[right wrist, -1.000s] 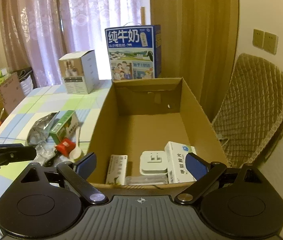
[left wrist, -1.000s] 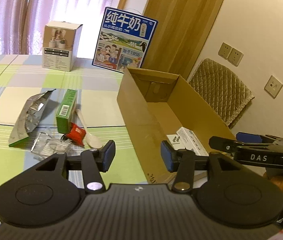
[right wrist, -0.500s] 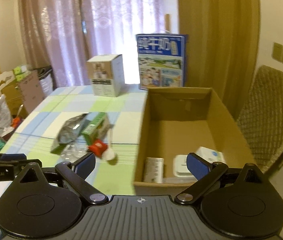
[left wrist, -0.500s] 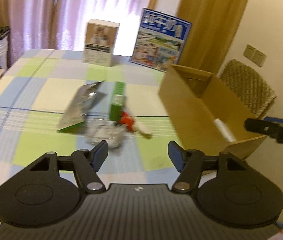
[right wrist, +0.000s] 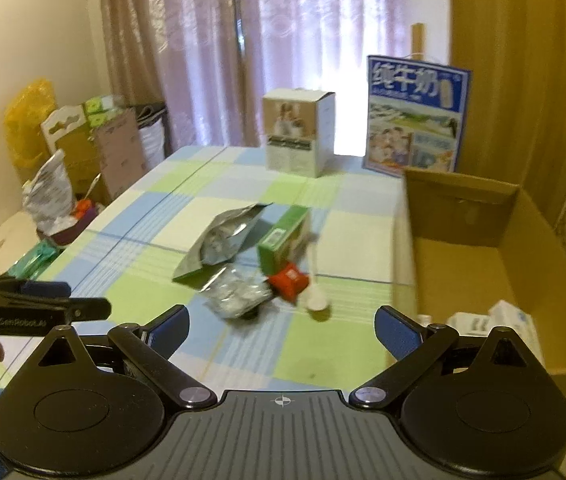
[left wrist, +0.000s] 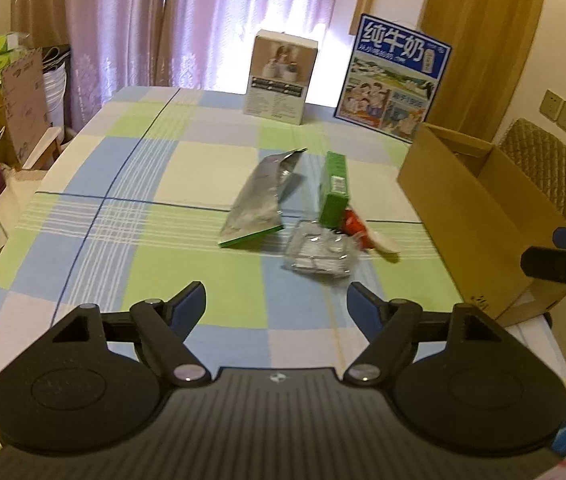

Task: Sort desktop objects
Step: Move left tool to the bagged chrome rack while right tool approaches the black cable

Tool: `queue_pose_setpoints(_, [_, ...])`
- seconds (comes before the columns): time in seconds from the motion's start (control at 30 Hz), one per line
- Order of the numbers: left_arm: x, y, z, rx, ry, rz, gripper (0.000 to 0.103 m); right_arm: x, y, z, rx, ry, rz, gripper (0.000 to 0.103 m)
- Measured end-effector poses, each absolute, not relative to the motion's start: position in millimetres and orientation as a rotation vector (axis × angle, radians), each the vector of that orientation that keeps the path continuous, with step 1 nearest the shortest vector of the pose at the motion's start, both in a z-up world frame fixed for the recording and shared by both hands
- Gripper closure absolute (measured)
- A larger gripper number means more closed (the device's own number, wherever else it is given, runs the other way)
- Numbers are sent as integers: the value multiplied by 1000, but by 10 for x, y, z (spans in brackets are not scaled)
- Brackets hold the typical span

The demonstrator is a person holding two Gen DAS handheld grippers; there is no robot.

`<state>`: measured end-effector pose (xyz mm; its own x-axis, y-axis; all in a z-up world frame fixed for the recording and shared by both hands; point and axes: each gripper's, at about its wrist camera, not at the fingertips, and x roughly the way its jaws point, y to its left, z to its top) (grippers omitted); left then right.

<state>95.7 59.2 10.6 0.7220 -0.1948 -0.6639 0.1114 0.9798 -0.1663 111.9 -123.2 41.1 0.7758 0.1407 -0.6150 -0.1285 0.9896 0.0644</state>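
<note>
A small heap lies mid-table: a silver foil pouch (left wrist: 261,200) (right wrist: 223,240), a green box (left wrist: 335,190) (right wrist: 283,240), a red packet (left wrist: 353,222) (right wrist: 289,280), a white spoon (left wrist: 383,242) (right wrist: 317,296) and a clear plastic blister pack (left wrist: 319,254) (right wrist: 239,296). At the table's right edge stands an open cardboard box (left wrist: 467,208) (right wrist: 463,248) with white boxes (right wrist: 511,322) inside. My left gripper (left wrist: 276,306) is open and empty, short of the heap. My right gripper (right wrist: 281,326) is open and empty, near the table's front edge.
A white product box (left wrist: 281,76) (right wrist: 299,136) and a blue milk carton (left wrist: 395,80) (right wrist: 415,120) stand at the far side of the checked tablecloth (left wrist: 143,184). Boxes and bags crowd the floor at left (right wrist: 67,160). A quilted chair (left wrist: 543,172) stands behind the cardboard box.
Both grippers have drawn back and swung left from the cardboard box toward the heap. The left gripper's jaws have opened wider. Nothing on the table moved.
</note>
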Motion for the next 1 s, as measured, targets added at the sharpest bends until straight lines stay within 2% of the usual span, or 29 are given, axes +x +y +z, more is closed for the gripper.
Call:
queue_pose_setpoints(0.4, [1315, 730, -175, -128, 804, -186, 26, 1536, -1051, -97, 7, 758, 185, 6])
queue_pose_setpoints(1.0, [2084, 419, -576, -132, 834, -349, 26, 2222, -1303, -774, 96, 844, 134, 8])
